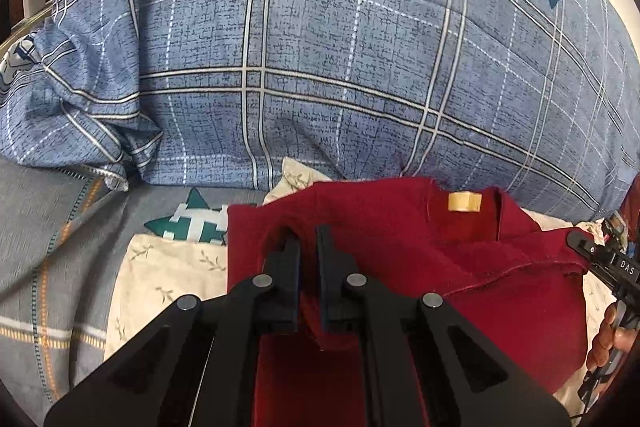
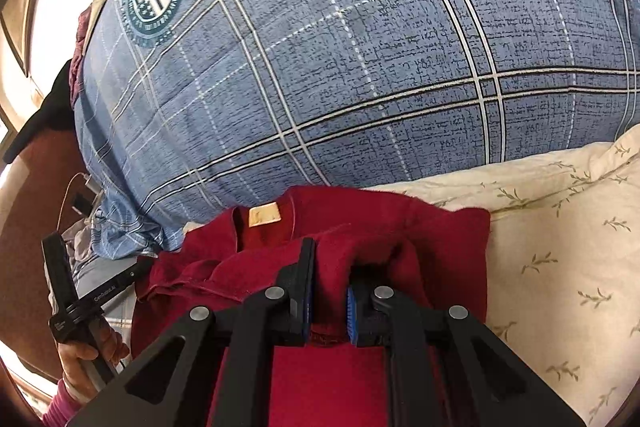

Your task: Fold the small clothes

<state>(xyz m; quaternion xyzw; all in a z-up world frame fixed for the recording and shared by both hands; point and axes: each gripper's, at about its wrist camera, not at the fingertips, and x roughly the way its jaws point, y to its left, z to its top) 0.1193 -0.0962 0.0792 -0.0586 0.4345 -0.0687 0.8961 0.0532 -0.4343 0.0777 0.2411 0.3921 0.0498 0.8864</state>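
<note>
Now mid-fold: red garment [image 1: 500, 267] on cream floral cloth [image 1: 168, 275], near plaid pillow [image 1: 320, 47]. Left gripper [image 1: 308, 239] and right gripper [image 2: 332, 267] clamped on bunched fabric. Next: carry fold far, flatten, release.

Left gripper [image 1: 308, 239] fingertips buried in a fold of the red garment [image 1: 500, 291], right gripper [image 2: 330, 267] far finger wrapped in cloth, collar label [image 2: 264, 215] print unreadable, plaid pillow [image 1: 320, 47] cut off above.

Black claw [image 1: 308, 247], silver screws [image 1: 263, 280]; pink sleeve [image 2: 60, 409].
</note>
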